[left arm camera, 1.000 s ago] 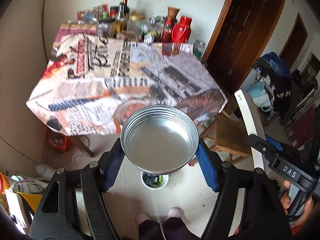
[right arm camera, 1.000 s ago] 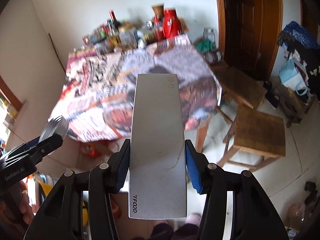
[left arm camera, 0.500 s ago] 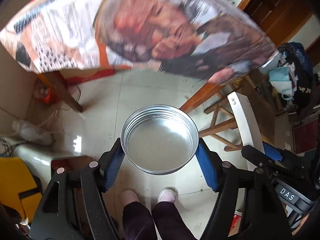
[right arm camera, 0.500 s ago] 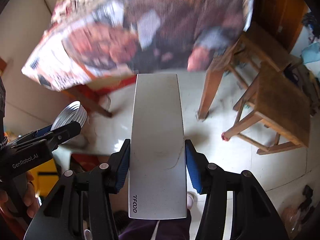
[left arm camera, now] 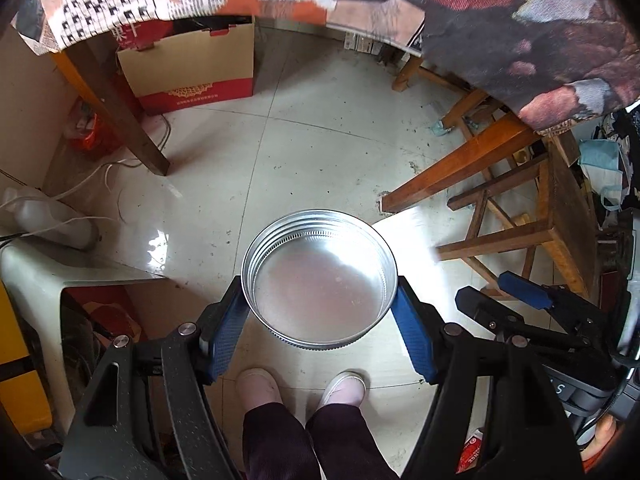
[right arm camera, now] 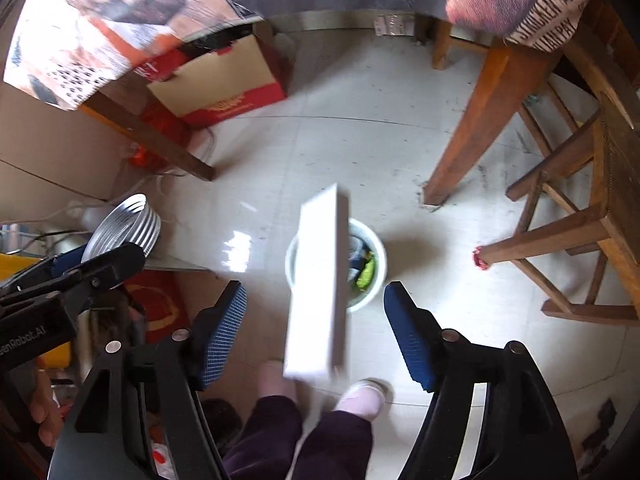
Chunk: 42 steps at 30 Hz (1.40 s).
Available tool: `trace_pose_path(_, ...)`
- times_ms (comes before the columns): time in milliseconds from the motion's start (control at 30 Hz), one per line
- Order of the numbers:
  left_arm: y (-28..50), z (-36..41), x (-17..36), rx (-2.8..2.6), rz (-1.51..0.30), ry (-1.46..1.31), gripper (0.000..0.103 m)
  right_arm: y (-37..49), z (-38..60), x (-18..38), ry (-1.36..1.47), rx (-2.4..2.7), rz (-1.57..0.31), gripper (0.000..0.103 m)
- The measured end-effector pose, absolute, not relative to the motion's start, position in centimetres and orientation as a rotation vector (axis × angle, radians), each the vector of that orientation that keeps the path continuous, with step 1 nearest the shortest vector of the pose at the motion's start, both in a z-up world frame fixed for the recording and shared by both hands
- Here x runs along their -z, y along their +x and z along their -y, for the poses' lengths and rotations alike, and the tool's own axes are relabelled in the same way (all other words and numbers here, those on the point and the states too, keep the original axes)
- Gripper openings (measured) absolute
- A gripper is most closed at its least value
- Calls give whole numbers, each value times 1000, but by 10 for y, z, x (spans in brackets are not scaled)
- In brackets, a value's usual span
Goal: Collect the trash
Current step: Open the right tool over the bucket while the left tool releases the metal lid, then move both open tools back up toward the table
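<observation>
A round silver metal lid [left arm camera: 320, 280] sits open side up between the blue pads of my left gripper [left arm camera: 320, 294], which is shut on it. My right gripper [right arm camera: 316, 292] points down at the floor with its jaws opening. A long white flat box [right arm camera: 320, 280] hangs loose and blurred between them, tilted on edge and touching neither pad. Right under the box stands a small white bin [right arm camera: 380, 256] with green and dark trash inside. The left gripper [right arm camera: 100, 256] with the lid [right arm camera: 124, 224] shows at the left of the right wrist view.
A table under a printed cloth [left arm camera: 520, 40] stands ahead on wooden legs [right arm camera: 480, 120]. Wooden stools [right arm camera: 600, 220] are to the right. A red and tan carton [left arm camera: 192, 76] lies under the table. A white plastic stool [left arm camera: 48, 272] is at the left. The person's feet [left arm camera: 300, 388] are below.
Both grippers have sunk from table height to near the floor and tipped downward. The right jaws have spread and let go of the white box, which now tilts over the bin.
</observation>
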<state>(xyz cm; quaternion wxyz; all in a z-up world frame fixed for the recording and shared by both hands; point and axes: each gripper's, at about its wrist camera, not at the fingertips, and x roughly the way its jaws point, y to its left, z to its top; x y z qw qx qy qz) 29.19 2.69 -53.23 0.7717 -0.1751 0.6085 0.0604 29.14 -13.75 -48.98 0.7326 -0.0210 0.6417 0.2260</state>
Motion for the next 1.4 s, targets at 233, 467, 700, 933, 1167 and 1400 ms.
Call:
trace_pose_path(233, 316, -5, 552, -42, -1360, -388, 70, 298, 153, 483, -28, -441, -1418, 68)
trace_pose_path(467, 342, 15, 564, 8, -1455, -393, 75, 307, 165, 463, -12, -401, -1378, 68)
trace_pose_path(700, 337, 24, 523, 28, -1420, -305, 75, 312, 168, 431, 30, -388, -1345, 68)
trace_pose_path(933, 322, 14, 443, 9, -1335, -254, 75, 306, 166, 366, 28, -388, -1268, 68)
trace_pose_path(1167, 298, 0, 337, -5, -1208, -215, 75, 291, 165, 278, 31, -377, -1175, 68)
trace_pose_path(1400, 275, -10, 231, 10, -1057, -164, 75, 272, 158, 191, 20, -379, -1087, 68)
